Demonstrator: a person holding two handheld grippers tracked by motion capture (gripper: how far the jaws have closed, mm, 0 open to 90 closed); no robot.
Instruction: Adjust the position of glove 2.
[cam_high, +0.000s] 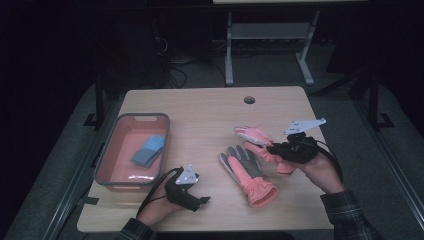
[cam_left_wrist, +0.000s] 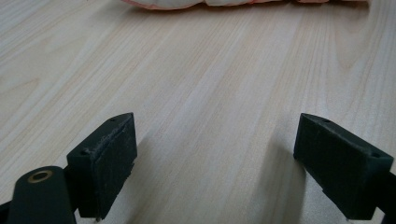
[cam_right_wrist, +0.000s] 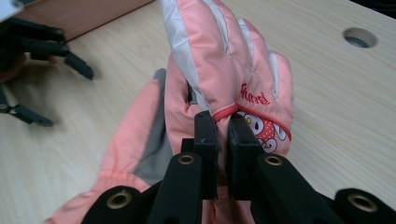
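At 3 o'clock on desk (cam_high: 210, 107), our right tongs (cam_right_wrist: 223, 126) clamped tight on pink glove (cam_right_wrist: 229, 65), fingers lifted off wood. Second glove (cam_high: 247, 172) flat at centre, palm up. Our left tongs (cam_left_wrist: 215, 154) at 7 o'clock, wide apart, nothing between. Tray (cam_high: 107, 162) at 9 o'clock, blue cloth (cam_high: 148, 150) inside.

A: What do we see between the right gripper (cam_right_wrist: 223, 126) jaws?

B: The jaws are closed on a fold of the pink glove (cam_right_wrist: 229, 60), near its cuff. Its fingers point away from us, clear of the table (cam_right_wrist: 336, 102).

A: And beneath it?

B: We see a second glove (cam_right_wrist: 140, 140), pink and grey, lying flat on the table. The left gripper (cam_right_wrist: 56, 88) is at the upper left, jaws apart.

A: Anything else?

B: A round hole (cam_right_wrist: 358, 37) in the table, upper right.
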